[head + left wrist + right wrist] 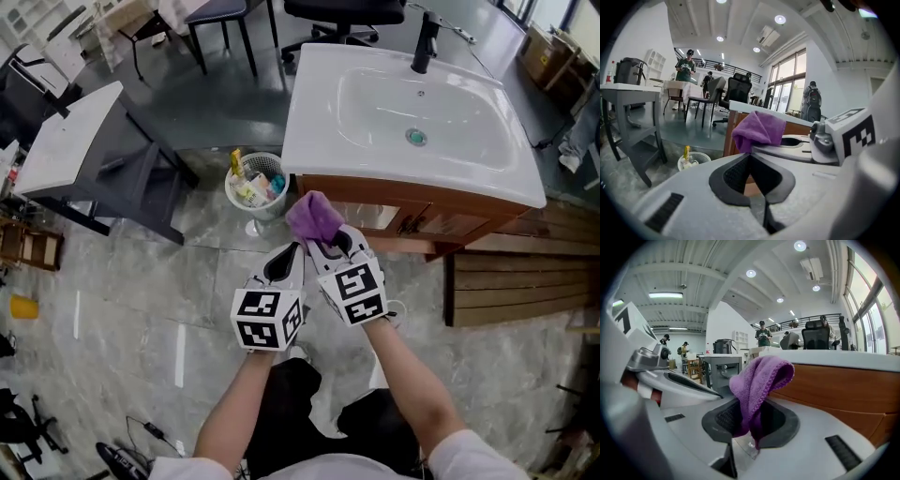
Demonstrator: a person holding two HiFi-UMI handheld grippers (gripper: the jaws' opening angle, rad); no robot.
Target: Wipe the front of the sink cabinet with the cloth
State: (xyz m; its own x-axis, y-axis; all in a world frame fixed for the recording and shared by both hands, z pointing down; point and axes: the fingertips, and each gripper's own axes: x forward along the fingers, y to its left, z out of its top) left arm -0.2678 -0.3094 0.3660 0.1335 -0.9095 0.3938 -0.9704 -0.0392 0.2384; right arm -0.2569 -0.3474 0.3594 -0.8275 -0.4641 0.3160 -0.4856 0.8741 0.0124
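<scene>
A purple cloth [314, 217] sticks up bunched from my right gripper [327, 246], which is shut on it just in front of the wooden sink cabinet [441, 223]. In the right gripper view the cloth [758, 380] is pinched between the dark pads, with the cabinet's brown front [843, 385] close on the right. My left gripper [286, 260] is beside the right one, shut with nothing in it. In the left gripper view the cloth [758, 130] shows above the shut jaws, the cabinet [736, 131] behind it.
The white basin [412, 112] with a black tap [426, 42] tops the cabinet. A white mesh bin [256, 185] with rubbish stands on the floor at the cabinet's left corner. A grey table [84, 155] is at the left; wooden slats [516, 281] lie at the right.
</scene>
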